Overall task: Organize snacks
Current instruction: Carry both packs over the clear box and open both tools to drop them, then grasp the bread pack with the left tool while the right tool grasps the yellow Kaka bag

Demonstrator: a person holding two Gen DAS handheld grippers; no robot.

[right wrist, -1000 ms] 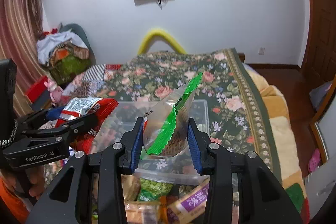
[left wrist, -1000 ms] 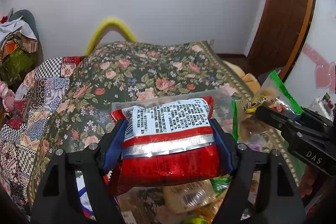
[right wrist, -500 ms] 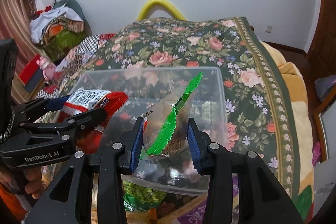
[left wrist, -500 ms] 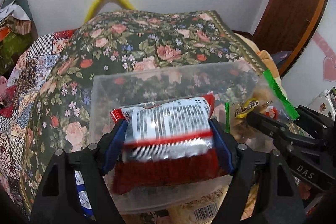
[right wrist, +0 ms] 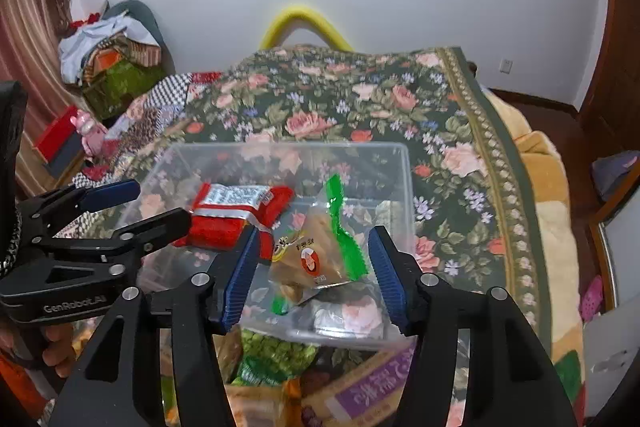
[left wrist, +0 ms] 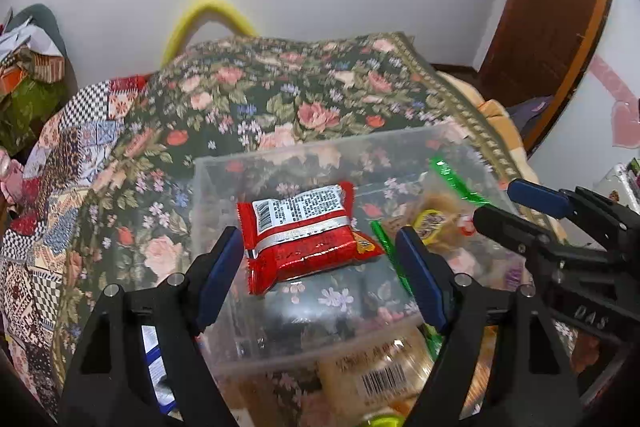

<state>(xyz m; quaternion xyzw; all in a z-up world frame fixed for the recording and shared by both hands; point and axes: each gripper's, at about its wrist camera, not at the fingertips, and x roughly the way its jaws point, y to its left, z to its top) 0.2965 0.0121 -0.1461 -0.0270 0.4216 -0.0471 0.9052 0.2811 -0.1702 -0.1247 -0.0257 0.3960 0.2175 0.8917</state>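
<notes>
A clear plastic box (left wrist: 320,147) (right wrist: 288,147) sits on the floral bedspread (left wrist: 280,91). A red snack packet (left wrist: 300,235) (right wrist: 236,215) lies loose inside it, just beyond my left gripper (left wrist: 318,243) (right wrist: 158,203), which stands open and touches nothing. My right gripper (right wrist: 313,233) (left wrist: 498,202) hangs over the box with its jaws opening. A clear packet with green edges (right wrist: 316,255) (left wrist: 436,219) sits tilted between its pads, which do not press on it.
Several loose snacks lie in front of the box: a barcoded packet (left wrist: 376,375), a green packet (right wrist: 272,351) and a purple one (right wrist: 372,387). A person's hand (right wrist: 56,351) holds the left gripper. A yellow hoop (right wrist: 304,23) stands behind the bed.
The left gripper let go of the red packet, which dropped into the box. The right jaws parted and the green-edged packet tipped over between them. Both grippers came down over the box.
</notes>
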